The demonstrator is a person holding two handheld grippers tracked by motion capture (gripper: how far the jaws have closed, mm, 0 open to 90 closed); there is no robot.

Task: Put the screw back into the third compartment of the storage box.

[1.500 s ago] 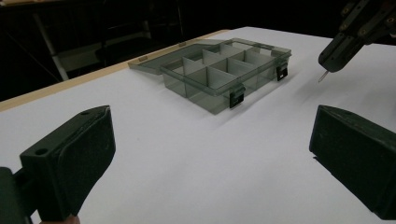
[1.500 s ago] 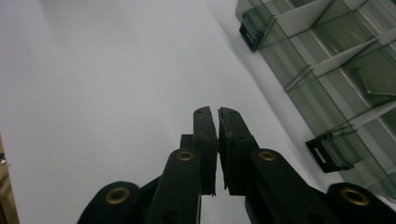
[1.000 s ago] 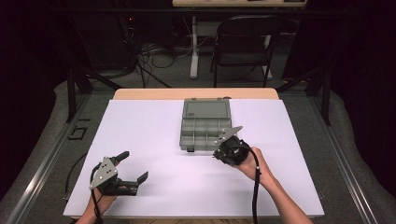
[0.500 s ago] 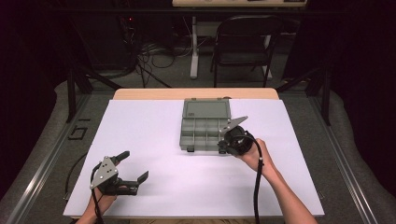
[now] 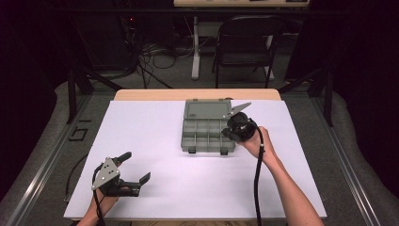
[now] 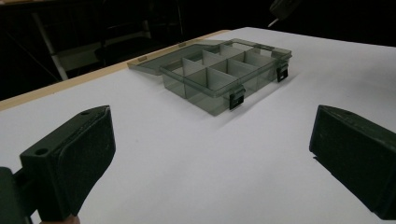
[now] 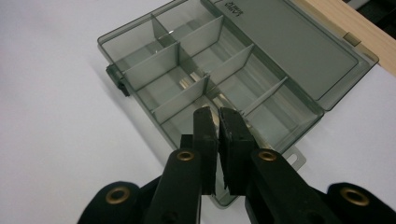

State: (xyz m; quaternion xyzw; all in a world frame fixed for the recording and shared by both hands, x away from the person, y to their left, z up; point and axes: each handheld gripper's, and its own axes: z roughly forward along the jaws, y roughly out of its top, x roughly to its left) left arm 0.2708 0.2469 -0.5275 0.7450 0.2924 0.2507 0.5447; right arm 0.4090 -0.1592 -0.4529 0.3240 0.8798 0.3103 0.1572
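A smoky grey compartment box (image 5: pixel 207 133) lies open in the middle of the white table, its lid (image 5: pixel 207 109) folded flat behind it. Its compartments (image 7: pixel 187 84) look empty. My right gripper (image 5: pixel 227 133) hovers above the box's right side, pointing down into it. In the right gripper view its jaws (image 7: pixel 218 115) stand pressed almost together over a near compartment; a pale sliver shows at the tips, and I cannot tell whether it is a held thing. My left gripper (image 5: pixel 137 165) rests at the front left, wide open and holding nothing. Beyond its jaws (image 6: pixel 210 126) stands the box (image 6: pixel 224 74).
A white sheet (image 5: pixel 155 141) covers the table, with a wooden strip (image 5: pixel 197 94) along its far edge. A folding chair (image 5: pixel 244 42) and cables stand on the floor behind. My right gripper (image 6: pixel 285 7) peeks in at the top of the left gripper view.
My right gripper has moved away from the front right of the box and up, to above the box's right compartments. The left gripper has kept still.
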